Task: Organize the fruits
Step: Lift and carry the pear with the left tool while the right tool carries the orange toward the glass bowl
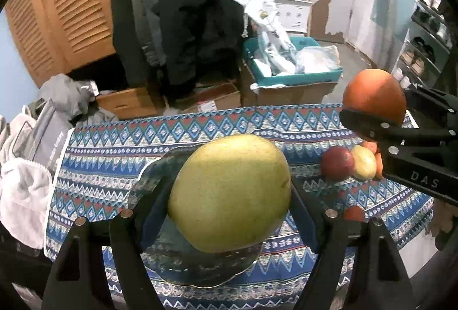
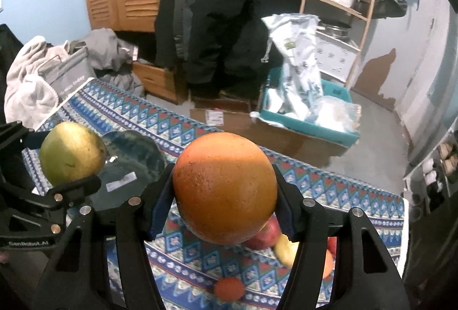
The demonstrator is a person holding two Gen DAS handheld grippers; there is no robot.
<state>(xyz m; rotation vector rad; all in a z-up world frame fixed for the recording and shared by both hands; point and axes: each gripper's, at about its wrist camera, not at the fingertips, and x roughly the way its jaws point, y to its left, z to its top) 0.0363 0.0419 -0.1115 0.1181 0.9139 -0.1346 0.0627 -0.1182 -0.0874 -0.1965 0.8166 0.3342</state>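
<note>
Gripping green pear (image 1: 229,192) between left gripper (image 1: 229,212) pads, held above dark glass plate (image 1: 160,166) on patterned tablecloth (image 1: 114,143). Clamping orange (image 2: 224,186) in right gripper (image 2: 224,207), raised over remaining fruit pile (image 2: 269,235) near table's right end. Lying apart near front edge: small tangerine (image 2: 229,288).

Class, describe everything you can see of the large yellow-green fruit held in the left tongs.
The large yellow-green fruit is rounded, pear-like, with smooth, faintly speckled skin and a small dark mark on one side. It looks whole and unbruised. The left tongs clamp it from both sides between blue-padded black fingers, holding it in the air above a dark glassy plate on the patterned blue tablecloth. Nothing else touches it.
</note>
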